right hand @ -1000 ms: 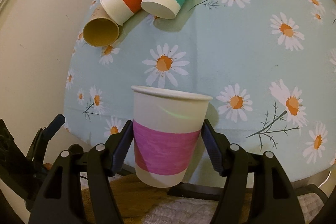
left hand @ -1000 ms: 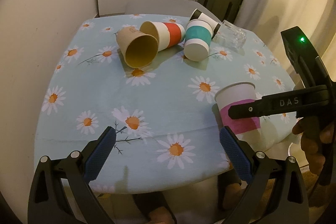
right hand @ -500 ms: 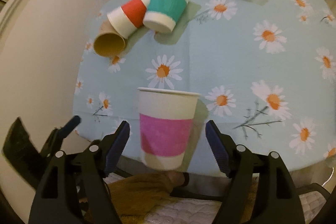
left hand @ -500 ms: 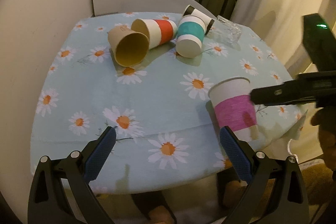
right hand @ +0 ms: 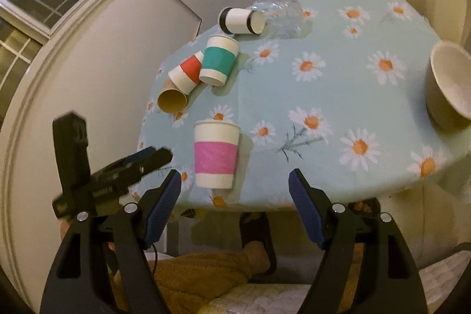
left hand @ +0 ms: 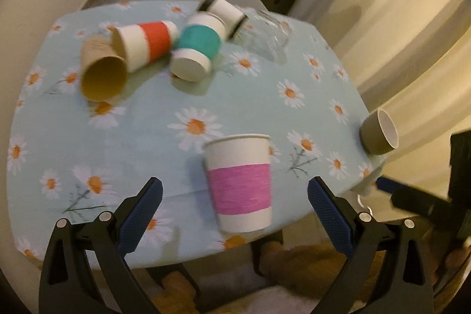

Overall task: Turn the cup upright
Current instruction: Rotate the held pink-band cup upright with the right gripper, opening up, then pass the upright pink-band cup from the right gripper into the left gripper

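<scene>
pink cup: my pink-banded cup (right hand: 215, 155) stands upright, mouth up, near the table's front edge, lower middle of both views

right gripper: my right gripper (right hand: 234, 206) is spread wide with nothing between the pads, at the bottom of its frame, clear of the cup with a gap on either side

left gripper: my left gripper (left hand: 234, 215) is also spread wide and empty; the cup sits between its fingers in the picture but beyond the tips, untouched

done: I judge this one cup's flip finished, since it stands on its base with no support

left: the brown cup (left hand: 101, 77), the red-banded cup (left hand: 145, 44), the teal-banded cup (left hand: 195, 47), the black-rimmed white cup (right hand: 241, 20) and the clear glass (right hand: 279, 16) all lie on their sides in the upper middle

bowl: a tan bowl (right hand: 447, 81) rests tilted at the right edge, mouth sideways

table: the daisy tablecloth (left hand: 265, 96) looks flat, so I expect the cup to stand fine
</scene>
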A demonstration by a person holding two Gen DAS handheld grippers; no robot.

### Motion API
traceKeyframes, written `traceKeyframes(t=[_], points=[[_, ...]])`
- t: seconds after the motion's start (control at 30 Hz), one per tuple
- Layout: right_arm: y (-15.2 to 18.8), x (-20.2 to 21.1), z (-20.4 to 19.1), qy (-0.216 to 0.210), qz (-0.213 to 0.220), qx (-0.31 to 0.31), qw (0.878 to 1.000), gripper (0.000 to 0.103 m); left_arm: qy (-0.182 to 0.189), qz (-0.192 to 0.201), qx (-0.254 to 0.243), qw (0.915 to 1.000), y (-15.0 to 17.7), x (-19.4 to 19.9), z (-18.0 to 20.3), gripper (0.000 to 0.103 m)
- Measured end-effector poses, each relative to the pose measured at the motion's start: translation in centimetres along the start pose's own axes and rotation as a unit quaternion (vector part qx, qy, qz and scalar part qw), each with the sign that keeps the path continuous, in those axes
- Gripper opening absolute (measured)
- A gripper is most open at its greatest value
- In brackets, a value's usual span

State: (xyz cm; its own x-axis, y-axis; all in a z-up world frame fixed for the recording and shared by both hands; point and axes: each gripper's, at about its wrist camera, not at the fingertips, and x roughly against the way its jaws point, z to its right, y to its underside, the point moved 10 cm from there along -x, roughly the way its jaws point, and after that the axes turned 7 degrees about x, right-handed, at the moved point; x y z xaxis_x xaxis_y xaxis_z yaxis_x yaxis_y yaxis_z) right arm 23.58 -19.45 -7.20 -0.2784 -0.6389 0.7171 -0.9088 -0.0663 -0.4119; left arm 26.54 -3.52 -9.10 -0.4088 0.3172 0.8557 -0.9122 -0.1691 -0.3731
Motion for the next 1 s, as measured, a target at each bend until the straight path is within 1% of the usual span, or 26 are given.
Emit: traceKeyframes(t=[0.1, 0.2, 0.33, 0.4, 0.5, 0.57, 0.67, 0.7, 0.73, 0.83, 0.9, 1.0], points=[[0.9, -0.4, 0.8, -0.012, -0.004, -0.005, 1.0, 0.075, -0.02, -0.026, 0.008, 0.9994, -0.3, -1.4, 0.6, 0.096], [1.4, -0.6, 1.5, -0.018, -0.003, -0.006, 1.0, 0.075, -0.027, -0.054, 0.016, 0.9981, -0.2, -2.8, 1.1, 0.096], [1.7, -0.9, 2.3, -0.033, 0.0, -0.009, 0.999, 0.075, -0.065, -0.071, 0.017, 0.9952, -0.4, -4.1, 0.9, 0.096], [1.8, -1.0, 2.7, -0.04, 0.0, -0.014, 0.999, 0.075, -0.077, -0.084, 0.027, 0.9931, -0.4, -5.0, 0.5, 0.096], [2.0, -1.3, 3.3, -0.043, -0.003, -0.018, 0.999, 0.075, -0.1, -0.089, 0.042, 0.9901, -0.6, -6.0, -0.2, 0.095], [2.1, -1.5, 3.3, -0.054, -0.007, -0.024, 0.998, 0.075, -0.101, -0.096, 0.048, 0.9891, -0.5, -6.7, -0.3, 0.095], [2.2, -1.5, 3.4, -0.064, -0.009, -0.027, 0.998, 0.075, -0.114, -0.104, 0.044, 0.9871, -0.4, -7.5, -0.4, 0.095], [2.2, -1.4, 3.3, -0.065, -0.009, -0.026, 0.997, 0.075, -0.115, -0.106, 0.043, 0.9867, -0.5, -7.7, -0.3, 0.093], [2.2, -1.4, 3.4, -0.066, -0.01, -0.026, 0.997, 0.075, -0.118, -0.107, 0.041, 0.9863, -0.4, -7.9, -0.3, 0.089], [2.3, -1.2, 3.6, -0.059, -0.012, -0.023, 0.998, 0.075, -0.122, -0.113, 0.042, 0.9853, -0.3, -8.3, -0.5, 0.083], [2.4, -1.1, 3.5, -0.062, -0.012, -0.026, 0.998, 0.075, -0.133, -0.116, 0.034, 0.9837, -0.2, -8.6, -0.7, 0.083], [2.5, -1.0, 3.5, -0.062, -0.01, -0.024, 0.998, 0.075, -0.135, -0.119, 0.032, 0.9832, -0.2, -9.3, -0.9, 0.077]])
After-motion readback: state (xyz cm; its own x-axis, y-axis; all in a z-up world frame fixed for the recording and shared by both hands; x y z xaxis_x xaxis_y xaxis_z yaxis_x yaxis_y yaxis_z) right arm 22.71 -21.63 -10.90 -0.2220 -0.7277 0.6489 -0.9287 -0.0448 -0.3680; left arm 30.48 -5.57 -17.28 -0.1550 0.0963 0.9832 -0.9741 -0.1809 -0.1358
